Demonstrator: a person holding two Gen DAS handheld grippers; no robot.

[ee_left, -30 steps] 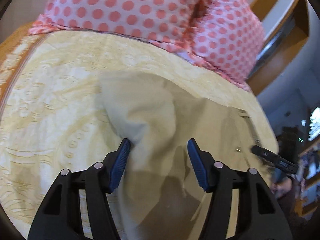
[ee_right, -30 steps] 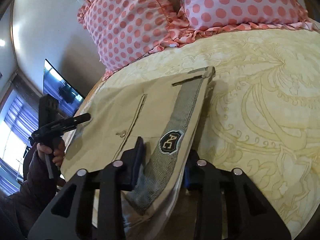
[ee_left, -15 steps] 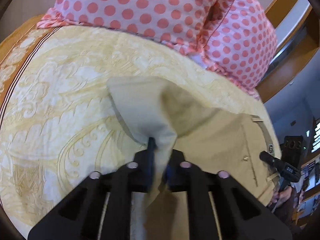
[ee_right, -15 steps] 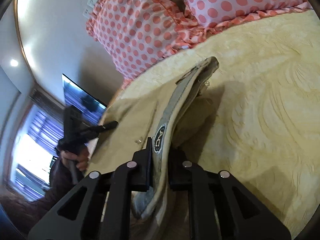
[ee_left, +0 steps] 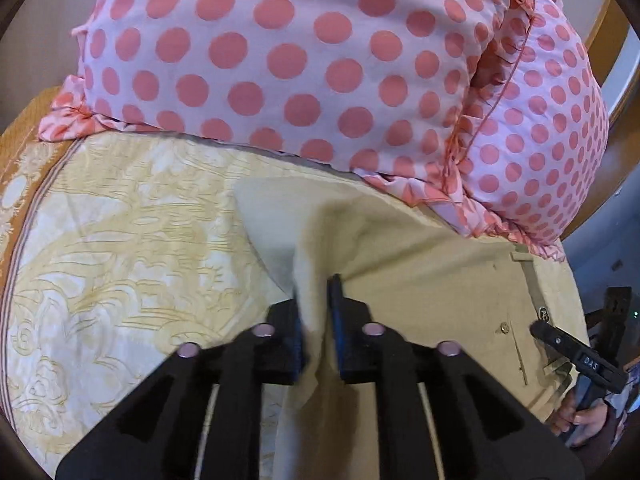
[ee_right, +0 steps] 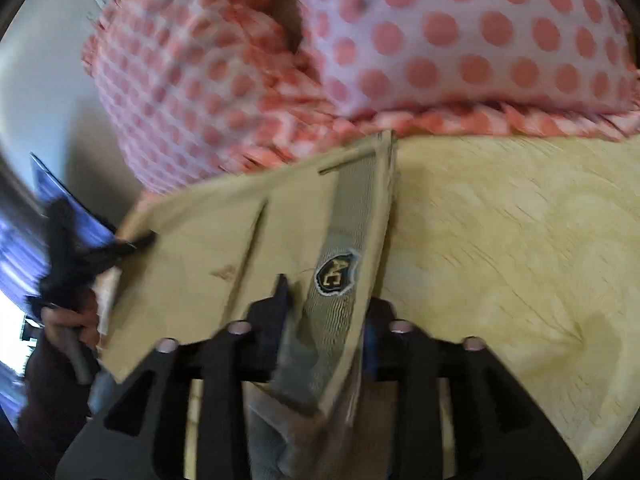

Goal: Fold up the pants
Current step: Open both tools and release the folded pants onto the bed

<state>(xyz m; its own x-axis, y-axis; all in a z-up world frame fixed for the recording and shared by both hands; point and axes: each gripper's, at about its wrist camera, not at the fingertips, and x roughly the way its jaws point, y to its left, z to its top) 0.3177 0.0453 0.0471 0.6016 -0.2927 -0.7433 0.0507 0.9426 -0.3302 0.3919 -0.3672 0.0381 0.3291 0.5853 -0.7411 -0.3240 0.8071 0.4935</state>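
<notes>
The pants (ee_left: 432, 292) are a pale khaki pair, spread across the far part of the bed just below the pillows, with a grey-green woven waistband (ee_right: 344, 264) that carries a small dark badge with gold letters (ee_right: 335, 274). A seam and a little metal button (ee_left: 505, 327) show on the flat panel. The left gripper (ee_left: 316, 312) pinches a raised fold of the cloth, its jaws drawn in tight on it, so the fabric stands up in a soft peak. The right gripper (ee_right: 324, 312) clamps the waistband end — the band passes up between its jaws.

Under it all lies a cream and gold bedspread (ee_left: 120, 264) with a swirling pattern and an orange border at the left edge. Two pink pillows (ee_left: 280, 60) with coral dots and frilled edges sit at the far side. A wooden frame (ee_left: 604, 36) and a blurred, bright window (ee_right: 12, 320) mark the room beyond.
</notes>
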